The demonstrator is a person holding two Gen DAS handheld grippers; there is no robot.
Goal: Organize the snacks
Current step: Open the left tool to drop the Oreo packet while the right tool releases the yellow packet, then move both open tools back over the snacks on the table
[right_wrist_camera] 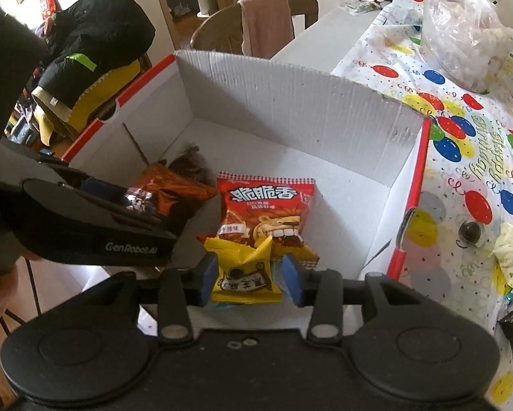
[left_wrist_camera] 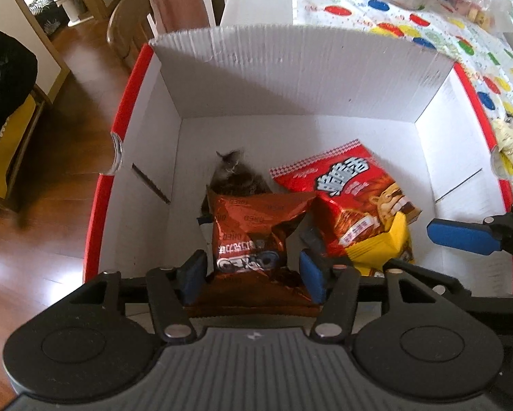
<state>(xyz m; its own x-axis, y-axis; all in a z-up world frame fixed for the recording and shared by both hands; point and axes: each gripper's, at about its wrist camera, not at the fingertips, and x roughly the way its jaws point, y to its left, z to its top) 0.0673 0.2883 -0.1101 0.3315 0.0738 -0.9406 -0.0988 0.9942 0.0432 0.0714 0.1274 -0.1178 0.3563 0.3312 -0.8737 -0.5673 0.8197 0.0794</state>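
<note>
Now | left gripper (left_wrist_camera: 253, 274) fingers clamp glossy brown Oreo packet (left_wrist_camera: 253, 229), long axis forward | right gripper (right_wrist_camera: 249, 274) fingers straddle yellow snack packet (right_wrist_camera: 246, 274), grip unclear | both over white corrugated cardboard box (left_wrist_camera: 290, 78) near edge, red lion-print packet (right_wrist_camera: 266, 212) inside.

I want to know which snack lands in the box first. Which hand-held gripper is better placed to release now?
Probably the left hand-held gripper: its brown Oreo packet hangs deep inside the white box. The right one holds its yellow packet nearer the front edge.

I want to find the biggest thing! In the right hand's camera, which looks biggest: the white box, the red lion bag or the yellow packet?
1. white box
2. red lion bag
3. yellow packet, though it sits nearer the camera, so it looks bigger than it is.
</note>
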